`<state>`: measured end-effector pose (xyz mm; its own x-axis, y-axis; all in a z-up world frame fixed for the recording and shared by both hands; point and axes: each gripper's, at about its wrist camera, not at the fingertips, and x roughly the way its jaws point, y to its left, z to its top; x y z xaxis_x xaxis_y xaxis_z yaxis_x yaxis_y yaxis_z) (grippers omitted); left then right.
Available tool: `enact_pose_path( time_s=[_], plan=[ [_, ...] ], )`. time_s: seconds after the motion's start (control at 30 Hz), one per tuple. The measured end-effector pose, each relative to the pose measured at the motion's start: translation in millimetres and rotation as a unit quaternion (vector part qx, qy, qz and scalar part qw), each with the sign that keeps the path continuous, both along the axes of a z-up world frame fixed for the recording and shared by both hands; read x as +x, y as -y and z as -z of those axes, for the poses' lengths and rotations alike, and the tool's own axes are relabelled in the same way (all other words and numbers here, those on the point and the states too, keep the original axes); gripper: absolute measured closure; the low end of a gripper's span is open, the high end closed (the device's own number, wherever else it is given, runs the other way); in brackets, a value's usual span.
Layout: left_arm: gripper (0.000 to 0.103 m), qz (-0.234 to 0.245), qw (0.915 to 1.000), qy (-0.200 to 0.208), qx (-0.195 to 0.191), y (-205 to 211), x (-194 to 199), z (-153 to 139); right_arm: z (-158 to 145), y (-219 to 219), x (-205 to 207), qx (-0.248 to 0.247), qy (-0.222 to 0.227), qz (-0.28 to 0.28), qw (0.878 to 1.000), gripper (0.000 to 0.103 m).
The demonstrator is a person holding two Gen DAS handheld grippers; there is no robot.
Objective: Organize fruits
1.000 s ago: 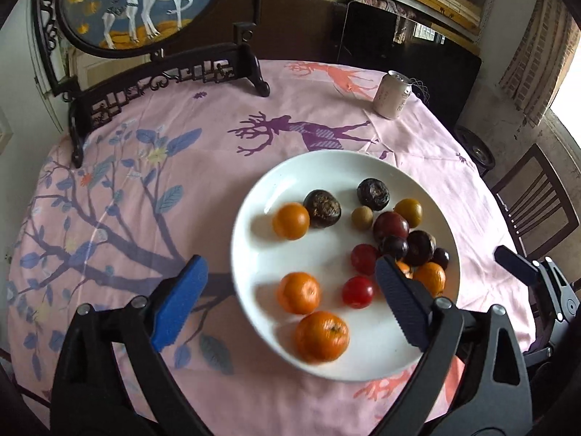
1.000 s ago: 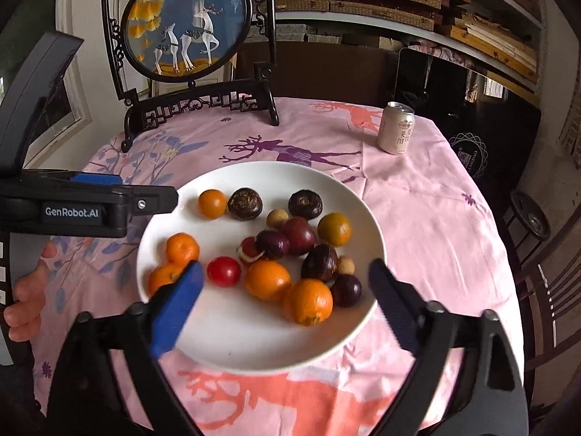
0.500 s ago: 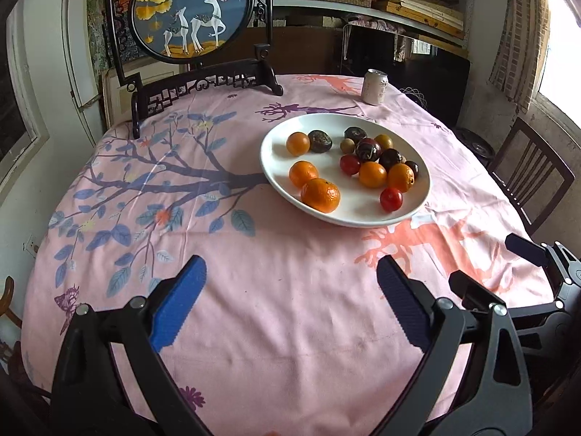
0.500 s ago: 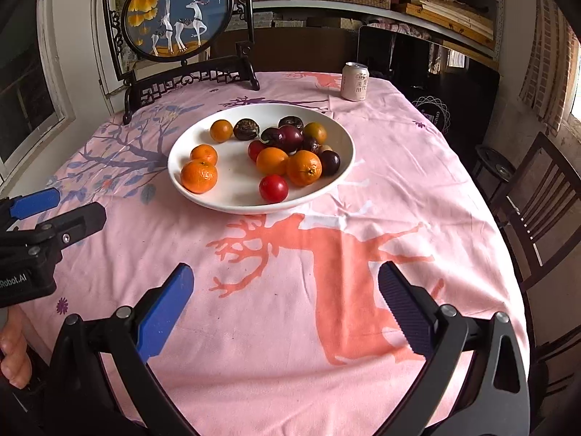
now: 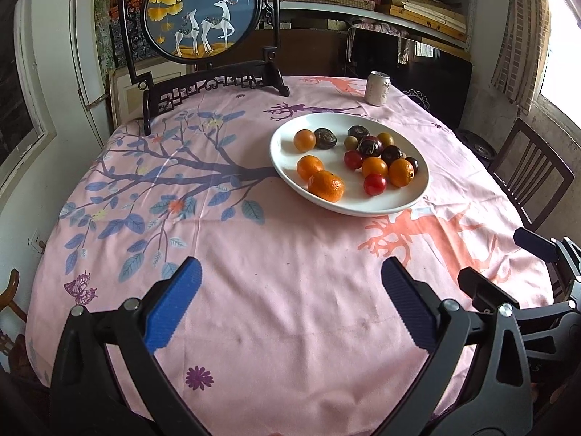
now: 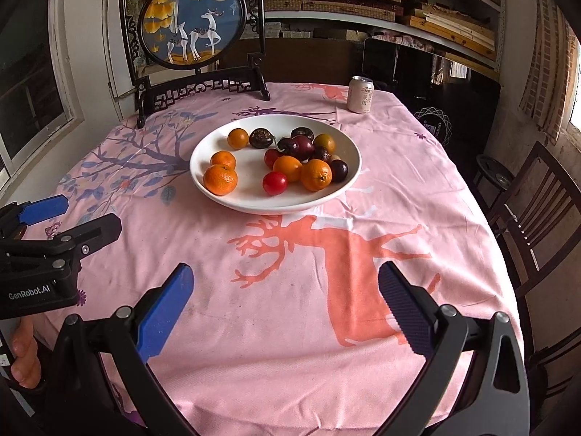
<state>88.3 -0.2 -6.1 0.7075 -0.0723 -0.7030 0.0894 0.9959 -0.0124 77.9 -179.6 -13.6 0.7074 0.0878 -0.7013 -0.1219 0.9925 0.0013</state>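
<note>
The left gripper (image 5: pixel 288 303) hung over the near edge of the table with its jaws spread wide and nothing between them. The right gripper (image 6: pixel 285 303) sat beside it, equally released and empty, also above the near edge. Both were well apart from the fruit.

All the fruit lay in the white plate (image 6: pixel 232 201), which stood toward the far half of the table, right of centre. Two large mandarins (image 6: pixel 220 180) sat at the plate's near-left side, apart from the main cluster of oranges, dark plums and a red tomato (image 6: pixel 275 183) at its right side.

With nothing loose on the cloth, the sorting looked close to finished. If any piece needed shifting, a sound approach would be from above with the jaws wide, closing gently on round fruit that would roll or bruise, and taking an outlying piece first so the cluster stayed undisturbed.

The pink tablecloth (image 5: pixel 254 290) carried printed branches and deer. A drinks can (image 5: pixel 377 88) stood at the far right edge, a deer screen (image 5: pixel 201 14) at the far edge. Shelves lined the back wall; a wooden chair (image 6: pixel 537 210) stood right.
</note>
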Motion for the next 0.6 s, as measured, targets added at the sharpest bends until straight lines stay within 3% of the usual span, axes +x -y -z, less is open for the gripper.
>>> enact_pose_path(
  time_s=[0.6],
  plan=[
    [0.002,-0.004,1.0000,-0.004,0.007,0.4,2.7,2.2,-0.6,0.4,-1.5,0.001,0.003,0.002,1.000,0.001]
  ],
)
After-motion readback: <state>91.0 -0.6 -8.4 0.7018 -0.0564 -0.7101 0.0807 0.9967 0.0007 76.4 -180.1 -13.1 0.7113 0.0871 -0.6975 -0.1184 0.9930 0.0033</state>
